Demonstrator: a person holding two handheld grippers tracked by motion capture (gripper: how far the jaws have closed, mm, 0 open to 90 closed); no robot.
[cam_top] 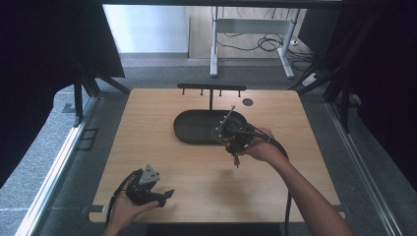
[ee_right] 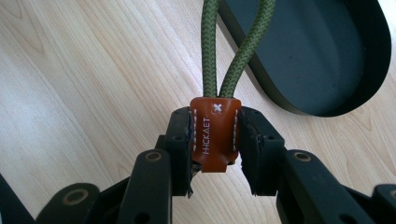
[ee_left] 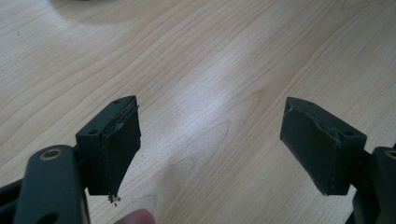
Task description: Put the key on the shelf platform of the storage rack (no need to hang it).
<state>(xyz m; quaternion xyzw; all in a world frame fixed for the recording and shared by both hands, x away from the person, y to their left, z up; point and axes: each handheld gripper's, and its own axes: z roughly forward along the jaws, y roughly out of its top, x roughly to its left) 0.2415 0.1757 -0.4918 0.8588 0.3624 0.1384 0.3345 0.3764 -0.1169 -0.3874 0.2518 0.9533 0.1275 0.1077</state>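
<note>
While the right hand-held gripper (ee_right: pixel 215 140) is clamped on the keychain's brown leather tab (ee_right: pixel 215 132), hanging on the rack (cam_top: pixel 211 88) remains outstanding. Left hand-held gripper (ee_left: pixel 210 144) gapes, idle over the table (ee_left: pixel 196 56).

Brown leather tab (ee_right: pixel 215 133) stamped with white letters, roughly "HICKAET", white cross above

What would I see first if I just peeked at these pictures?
First you'd spot the little brown leather tab with white stitching, pinched in the right tongs, with a loop of green cord running up from it. Just behind sits a dark oval tray in the middle of the wooden table, with a black hook rack standing at its far side. The left tongs are wide open over bare wood near the front edge.
</note>
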